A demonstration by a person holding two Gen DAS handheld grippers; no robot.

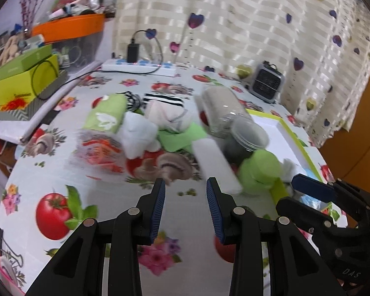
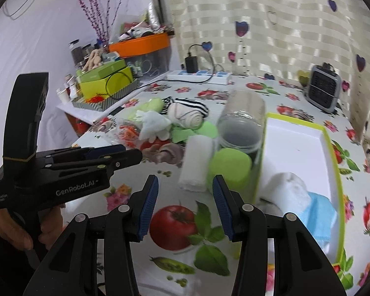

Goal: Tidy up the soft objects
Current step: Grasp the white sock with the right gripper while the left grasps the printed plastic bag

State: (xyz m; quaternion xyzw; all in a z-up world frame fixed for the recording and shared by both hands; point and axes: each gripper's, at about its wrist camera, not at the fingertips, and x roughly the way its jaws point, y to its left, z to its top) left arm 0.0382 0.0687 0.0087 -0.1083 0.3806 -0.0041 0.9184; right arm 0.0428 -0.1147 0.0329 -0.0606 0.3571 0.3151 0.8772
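A heap of soft things lies mid-table: a green rolled cloth [image 1: 106, 116], a white cloth [image 1: 138, 135], a striped sock roll [image 1: 165, 108] and a flat green cloth [image 1: 182, 135]. A white rolled towel [image 2: 197, 162] lies beside a green lid [image 2: 229, 167] and a clear jar [image 2: 241, 123] tipped on its side. The lime-rimmed white tray [image 2: 330, 143] holds a white towel [image 2: 286, 190] and a blue cloth [image 2: 320, 214]. My left gripper [image 1: 185, 185] hovers open and empty short of the heap. My right gripper [image 2: 185, 182] is open and empty, near the white roll and lid.
A crinkly plastic bag [image 1: 101, 153] with orange print lies left of the heap. A power strip [image 1: 138, 66] with a charger and a small grey fan [image 1: 267, 82] stand at the back by the curtain. Green boxes [image 1: 24, 76] and an orange tub [image 1: 69, 27] crowd the left shelf.
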